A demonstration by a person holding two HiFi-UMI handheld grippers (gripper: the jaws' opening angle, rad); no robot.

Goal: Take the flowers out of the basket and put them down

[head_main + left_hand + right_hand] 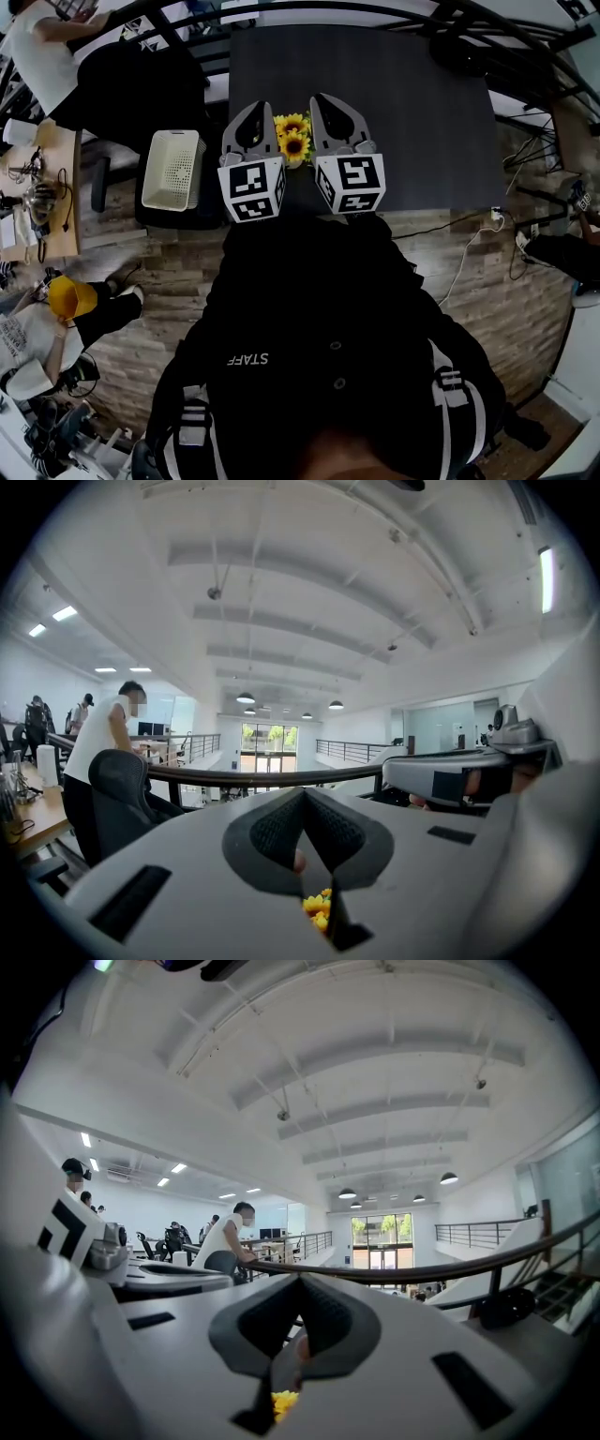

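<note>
Head view: left gripper [253, 117] and right gripper [336, 117] side by side over the near edge of the dark counter [403, 112], both pointing away from the person

Sunflowers [292, 139]: small yellow bunch in the gap between the two grippers, at the counter's near edge. Stems and base hidden, so cannot tell whether the bunch stands on the counter or is only near it

White perforated basket [150, 173]: well apart to the left, off the counter on a dark seat. No flowers visible in it

Left gripper view: fingers closed tip to tip, nothing gripped. Yellow petals [319, 909] show low down through the slot, below the fingers and not in them

Right gripper view: same picture. Fingers closed, nothing of the bunch clamped, petals [284, 1401] low in the slot

Progress (judgement): removal from the basket looks done, since flowers and basket are apart. Set-down probably done or nearly so, as neither gripper holds the bunch. Left to confirm: that the bunch rests stably on the counter
</note>
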